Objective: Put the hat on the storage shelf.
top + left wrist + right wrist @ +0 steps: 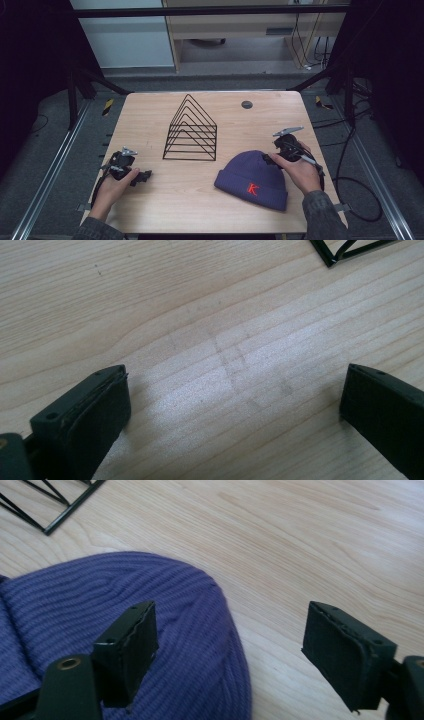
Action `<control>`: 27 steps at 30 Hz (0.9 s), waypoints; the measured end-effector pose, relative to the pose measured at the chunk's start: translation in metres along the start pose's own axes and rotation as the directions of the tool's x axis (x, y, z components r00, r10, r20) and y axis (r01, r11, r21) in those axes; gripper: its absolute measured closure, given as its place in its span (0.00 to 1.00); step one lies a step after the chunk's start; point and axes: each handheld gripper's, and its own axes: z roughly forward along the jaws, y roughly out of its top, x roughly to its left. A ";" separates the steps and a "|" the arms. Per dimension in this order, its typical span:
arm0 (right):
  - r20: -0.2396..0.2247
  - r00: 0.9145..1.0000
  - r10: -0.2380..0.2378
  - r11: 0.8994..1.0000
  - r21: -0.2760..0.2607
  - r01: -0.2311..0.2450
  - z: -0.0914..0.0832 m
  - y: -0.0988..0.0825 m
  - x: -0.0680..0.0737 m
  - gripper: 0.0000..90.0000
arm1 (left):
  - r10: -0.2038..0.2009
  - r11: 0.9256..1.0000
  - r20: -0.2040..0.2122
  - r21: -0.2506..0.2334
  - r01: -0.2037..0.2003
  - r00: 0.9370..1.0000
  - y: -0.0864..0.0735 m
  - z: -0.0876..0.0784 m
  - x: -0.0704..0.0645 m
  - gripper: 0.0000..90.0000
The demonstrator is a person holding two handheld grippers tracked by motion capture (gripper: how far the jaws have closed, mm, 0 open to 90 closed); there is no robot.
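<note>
Right gripper (230, 655) gapes wide over the purple beanie (190, 630), gripping nothing.

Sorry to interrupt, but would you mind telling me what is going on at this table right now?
A person sits at a wooden table with a gripper in each hand. The right gripper hovers over the crown edge of a purple beanie, jaws open with nothing pinched between them. The left gripper rests open over bare wood at the table's left. A black wire rack stands untouched in the middle.
</note>
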 end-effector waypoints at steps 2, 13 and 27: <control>-0.002 1.000 -0.005 1.000 0.015 0.005 0.004 0.006 0.002 0.22 | -0.002 1.000 0.001 0.004 0.002 1.000 0.000 0.000 0.000 0.00; -0.056 0.998 0.016 0.999 0.031 -0.015 0.030 0.013 0.006 0.37 | 0.001 1.000 0.004 0.007 -0.001 1.000 0.001 0.000 -0.001 0.00; -0.078 0.995 0.058 0.994 0.092 -0.051 0.057 0.002 0.007 0.49 | 0.009 1.000 0.010 0.006 -0.009 1.000 0.001 0.000 -0.002 0.00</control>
